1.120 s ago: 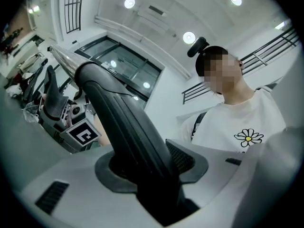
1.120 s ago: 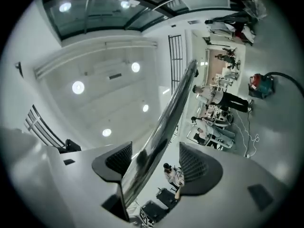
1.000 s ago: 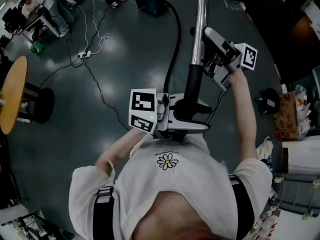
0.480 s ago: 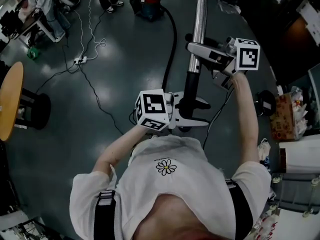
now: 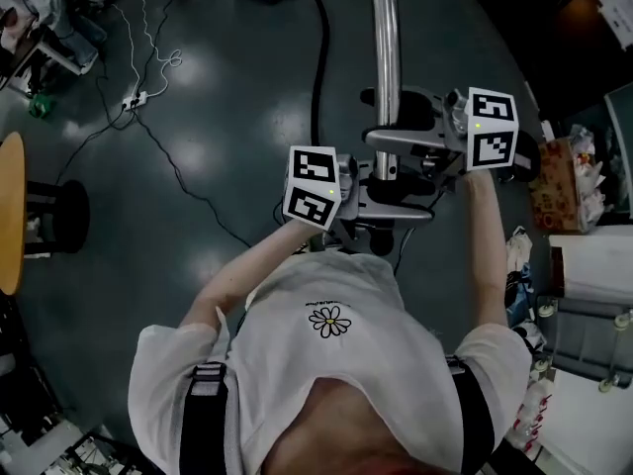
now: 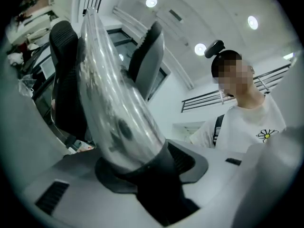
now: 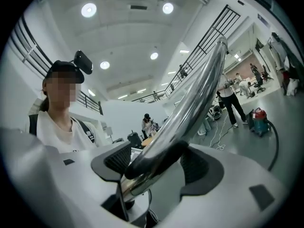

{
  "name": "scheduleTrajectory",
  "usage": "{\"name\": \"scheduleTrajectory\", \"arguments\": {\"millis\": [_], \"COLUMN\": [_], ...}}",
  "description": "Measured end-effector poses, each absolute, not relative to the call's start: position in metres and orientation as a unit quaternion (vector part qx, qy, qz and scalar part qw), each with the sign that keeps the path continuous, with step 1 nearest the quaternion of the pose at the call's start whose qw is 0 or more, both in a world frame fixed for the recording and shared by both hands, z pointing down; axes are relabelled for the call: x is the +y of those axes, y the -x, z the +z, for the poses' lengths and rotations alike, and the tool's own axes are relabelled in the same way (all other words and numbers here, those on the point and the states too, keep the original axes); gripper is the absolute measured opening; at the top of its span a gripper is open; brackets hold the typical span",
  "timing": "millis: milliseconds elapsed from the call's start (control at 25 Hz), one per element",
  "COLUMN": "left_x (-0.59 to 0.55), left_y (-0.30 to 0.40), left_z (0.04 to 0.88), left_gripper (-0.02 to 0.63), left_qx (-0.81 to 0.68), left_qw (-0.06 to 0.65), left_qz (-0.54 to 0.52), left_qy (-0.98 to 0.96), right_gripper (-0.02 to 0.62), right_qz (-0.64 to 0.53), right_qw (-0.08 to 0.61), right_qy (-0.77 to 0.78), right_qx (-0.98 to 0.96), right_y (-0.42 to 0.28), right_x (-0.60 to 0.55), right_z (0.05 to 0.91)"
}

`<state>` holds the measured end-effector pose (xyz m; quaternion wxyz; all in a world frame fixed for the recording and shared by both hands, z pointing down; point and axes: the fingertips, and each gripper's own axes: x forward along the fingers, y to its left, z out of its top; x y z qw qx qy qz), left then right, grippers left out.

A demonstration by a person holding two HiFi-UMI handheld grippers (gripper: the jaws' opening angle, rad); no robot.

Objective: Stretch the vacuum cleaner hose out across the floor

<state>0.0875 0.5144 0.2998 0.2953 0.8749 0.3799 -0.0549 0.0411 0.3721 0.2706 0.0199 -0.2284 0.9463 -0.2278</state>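
A chrome wand tube (image 5: 382, 57) rises from a black handle (image 5: 381, 204) in front of the person. My left gripper (image 5: 415, 204) is shut on that handle, whose black collar (image 6: 152, 175) sits between its pads. Just above it, my right gripper (image 5: 374, 119) reaches across the tube. The tube (image 7: 190, 103) lies between its jaws with a gap at one pad, so that gripper is open. A black hose (image 5: 318, 57) runs over the floor from the wand to the vacuum cleaner (image 7: 259, 120), which stands far off, at the head view's top edge.
A round wooden table (image 5: 10, 216) and a black stool (image 5: 61, 216) stand at the left. A power strip (image 5: 129, 99) with cables lies on the floor. Boxes (image 5: 552, 181) and shelving crowd the right side. People (image 7: 230, 101) stand far off.
My right gripper has come down the tube and rolled, and now sits close above the left gripper. The left gripper has shifted a little to the right with the handle.
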Motion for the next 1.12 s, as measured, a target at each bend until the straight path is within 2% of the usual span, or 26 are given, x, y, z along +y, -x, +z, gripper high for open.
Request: {"name": "scheduleTrajectory", "arguments": {"millis": [400, 600, 800, 1120], "left_x": [0.549, 0.57, 0.578, 0.575], "left_y": [-0.122, -0.12, -0.115, -0.124], "left_z": [0.292, 0.287, 0.298, 0.299], "left_gripper": [0.19, 0.164, 0.164, 0.163], "left_qx": [0.427, 0.458, 0.473, 0.477], "left_qw": [0.322, 0.365, 0.33, 0.37], "left_qz": [-0.061, -0.069, -0.04, -0.042], "left_qy": [-0.843, -0.807, -0.816, -0.796], "right_gripper": [0.31, 0.31, 0.31, 0.31], "right_qz": [-0.217, -0.225, -0.211, -0.188], "right_qw": [0.02, 0.014, -0.025, -0.067], "right_qy": [0.282, 0.307, 0.337, 0.338], "right_qx": [0.934, 0.925, 0.917, 0.92], "right_y": [-0.09, -0.093, -0.089, -0.092], "right_x": [0.412, 0.434, 0.44, 0.441], "right_z": [0.271, 0.274, 0.279, 0.284]}}
